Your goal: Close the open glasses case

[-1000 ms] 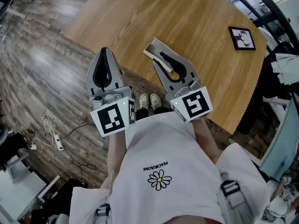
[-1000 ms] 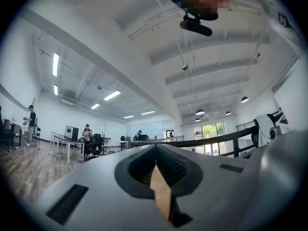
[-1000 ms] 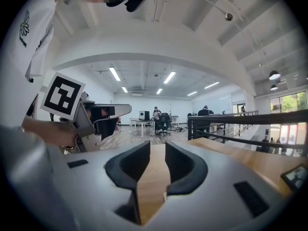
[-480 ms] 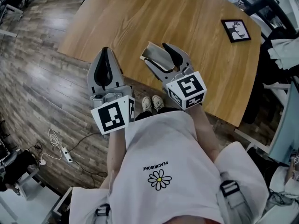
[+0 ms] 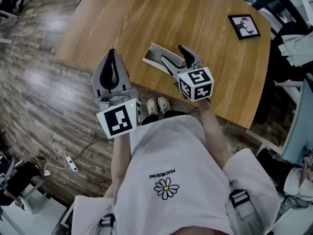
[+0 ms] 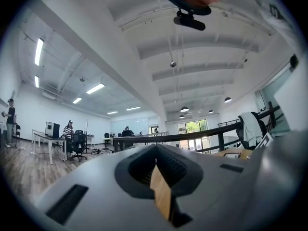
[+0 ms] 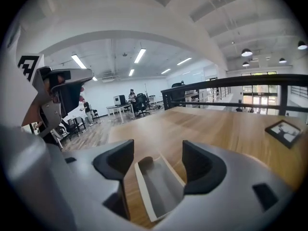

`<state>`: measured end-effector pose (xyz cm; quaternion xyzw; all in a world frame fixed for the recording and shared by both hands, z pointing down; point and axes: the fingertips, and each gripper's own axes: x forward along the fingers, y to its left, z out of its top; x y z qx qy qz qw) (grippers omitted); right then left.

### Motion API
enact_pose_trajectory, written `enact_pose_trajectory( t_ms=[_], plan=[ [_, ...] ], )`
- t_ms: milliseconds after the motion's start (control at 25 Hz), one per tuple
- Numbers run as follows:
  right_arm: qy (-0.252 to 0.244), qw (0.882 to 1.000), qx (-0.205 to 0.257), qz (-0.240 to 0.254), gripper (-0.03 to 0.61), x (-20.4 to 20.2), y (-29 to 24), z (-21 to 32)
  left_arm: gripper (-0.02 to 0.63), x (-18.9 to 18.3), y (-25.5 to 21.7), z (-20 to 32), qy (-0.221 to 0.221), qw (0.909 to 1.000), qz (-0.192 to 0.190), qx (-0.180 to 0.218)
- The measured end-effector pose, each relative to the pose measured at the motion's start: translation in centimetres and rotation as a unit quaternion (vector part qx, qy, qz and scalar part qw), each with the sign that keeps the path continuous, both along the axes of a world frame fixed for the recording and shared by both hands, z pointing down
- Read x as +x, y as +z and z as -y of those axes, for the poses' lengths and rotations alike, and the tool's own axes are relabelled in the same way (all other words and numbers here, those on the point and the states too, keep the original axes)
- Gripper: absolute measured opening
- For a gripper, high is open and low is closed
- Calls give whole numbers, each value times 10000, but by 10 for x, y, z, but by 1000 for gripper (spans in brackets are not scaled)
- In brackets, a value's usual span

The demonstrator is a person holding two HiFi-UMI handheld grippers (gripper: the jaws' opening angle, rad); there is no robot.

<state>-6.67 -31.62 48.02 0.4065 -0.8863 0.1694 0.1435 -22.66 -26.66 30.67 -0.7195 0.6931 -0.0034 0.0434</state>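
Note:
The open glasses case lies on the wooden table near its front edge, a cream shell with a grey inside. My right gripper is low over it, open, with a jaw on either side of its near end. In the right gripper view the case sits in the gap and neither pad presses on it. My left gripper is shut with nothing in it and hovers at the table's edge, left of the case. The left gripper view shows only a sliver of wood between its closed jaws.
A small black-framed picture lies at the table's far right and shows as well in the right gripper view. Clothing hangs on a chair at the right. Wood floor with a white cable is below left.
The right gripper's jaws have spread wide and it has dropped toward the table's front edge over the case. The left gripper has shifted slightly forward.

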Motion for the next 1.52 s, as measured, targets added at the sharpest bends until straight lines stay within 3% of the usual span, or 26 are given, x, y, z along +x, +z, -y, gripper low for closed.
enact_pose_trajectory(
  t_ms=[600,1520],
  plan=[
    [204,9965,-792,-166,298,20,58,-12,17,9,11,1,73,9998,-33,-164],
    [123,9959,-890,-53,298,12,62,-31,17,24,13,-9,244,9996,22,-169]
  ],
)
